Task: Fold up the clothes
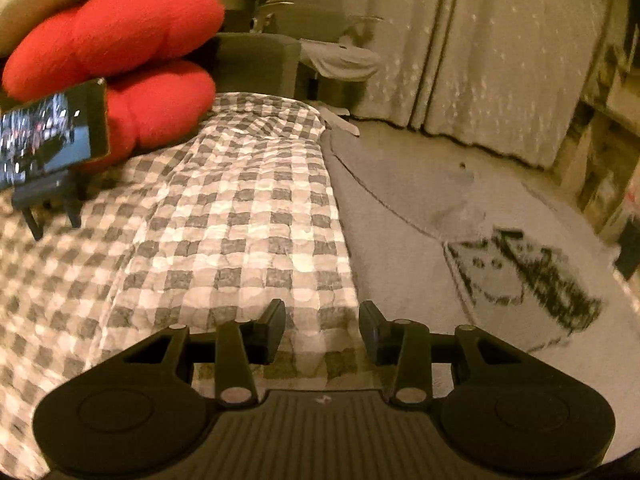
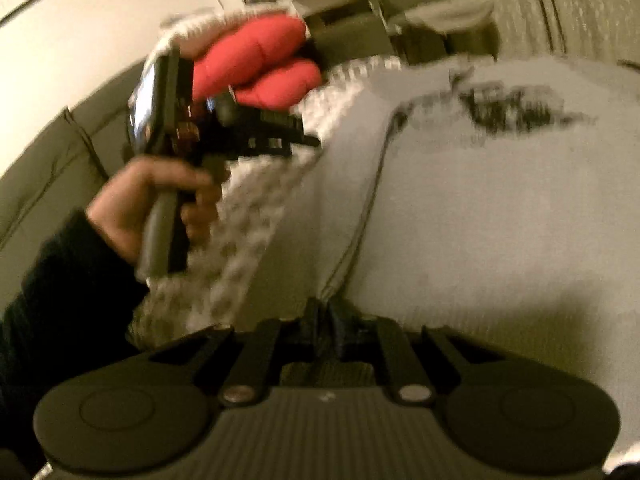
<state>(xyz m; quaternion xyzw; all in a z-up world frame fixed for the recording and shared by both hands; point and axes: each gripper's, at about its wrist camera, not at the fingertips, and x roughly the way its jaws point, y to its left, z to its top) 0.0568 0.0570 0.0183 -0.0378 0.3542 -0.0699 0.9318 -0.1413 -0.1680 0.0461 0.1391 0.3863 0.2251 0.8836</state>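
Note:
A grey garment with a black print lies spread over the right side of the checked bedspread. My left gripper is open and holds nothing; it hovers over the bedspread just left of the garment's edge. In the right wrist view, the grey garment fills the middle, with its print at the far end. My right gripper is shut on the garment's near edge beside a seam. A hand holds the left gripper above the bedspread.
A red cushion rests at the head of the bed, with a phone on a black stand in front of it. Curtains hang behind the bed. Shelves stand at the right, and a dark chair stands beyond the bed.

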